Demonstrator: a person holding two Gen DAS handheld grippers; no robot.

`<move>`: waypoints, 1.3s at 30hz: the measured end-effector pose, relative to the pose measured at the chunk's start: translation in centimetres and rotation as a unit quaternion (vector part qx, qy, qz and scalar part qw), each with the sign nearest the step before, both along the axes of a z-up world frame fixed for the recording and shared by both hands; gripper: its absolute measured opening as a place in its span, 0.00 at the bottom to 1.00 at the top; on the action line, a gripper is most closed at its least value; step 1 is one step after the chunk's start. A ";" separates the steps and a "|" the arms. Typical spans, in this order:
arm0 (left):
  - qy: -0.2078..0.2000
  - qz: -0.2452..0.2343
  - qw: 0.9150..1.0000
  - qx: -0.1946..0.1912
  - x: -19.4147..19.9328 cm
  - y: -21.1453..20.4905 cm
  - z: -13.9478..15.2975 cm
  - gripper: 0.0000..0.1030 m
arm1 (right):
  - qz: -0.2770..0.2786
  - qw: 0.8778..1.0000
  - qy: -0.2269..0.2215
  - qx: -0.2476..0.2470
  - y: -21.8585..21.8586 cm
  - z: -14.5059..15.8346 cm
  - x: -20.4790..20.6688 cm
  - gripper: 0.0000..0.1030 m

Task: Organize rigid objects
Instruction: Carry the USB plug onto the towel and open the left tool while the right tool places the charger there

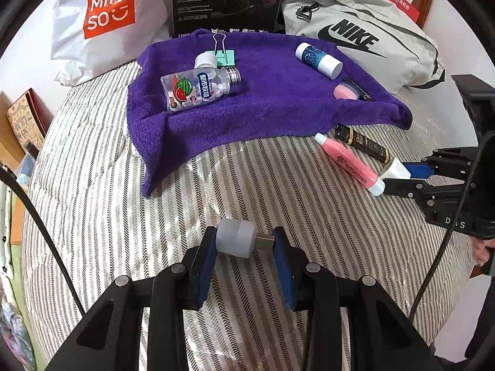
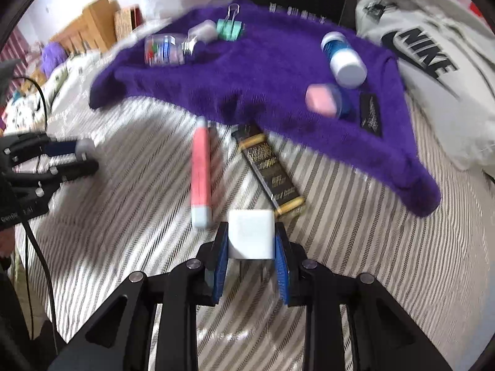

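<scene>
Left gripper (image 1: 244, 244) clamps a light, stiff plug adapter (image 1: 236, 238) endwise; right gripper (image 2: 251, 241) squeezes a white cube charger (image 2: 251, 234) by its smooth, flat sides.

Bright even indoor light, soft shadows, fisheye-bent dark edges, left view sharp, right view motion-blurred

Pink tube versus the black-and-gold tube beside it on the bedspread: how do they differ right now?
The pink tube is pink with a white cap at its near end; the black-and-gold tube is dark with gold bands and lettering. The pink tube lies free, while the black-and-gold tube's white cap end sits between the fingers of the right tool. Both lie flat on the striped bedspread, off the purple towel.
</scene>
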State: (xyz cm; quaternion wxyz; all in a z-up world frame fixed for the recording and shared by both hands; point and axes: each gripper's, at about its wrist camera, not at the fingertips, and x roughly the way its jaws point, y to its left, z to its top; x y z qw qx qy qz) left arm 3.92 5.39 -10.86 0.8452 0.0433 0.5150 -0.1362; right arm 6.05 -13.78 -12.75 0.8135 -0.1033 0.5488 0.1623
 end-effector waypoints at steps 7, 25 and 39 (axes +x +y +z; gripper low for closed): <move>-0.002 0.008 1.000 -0.012 -0.1 0.5 -0.2 0.33 | -0.020 0.999 0.009 0.030 -1.2 0.2 -0.1 0.27; -0.023 0.026 0.998 -0.044 0.9 1.7 3.1 0.33 | -0.036 0.995 0.021 0.086 -3.3 2.1 -0.5 0.27; -0.040 0.030 0.998 -0.043 6.2 0.7 5.3 0.33 | -0.033 0.993 -0.018 0.109 -2.9 5.4 6.0 0.27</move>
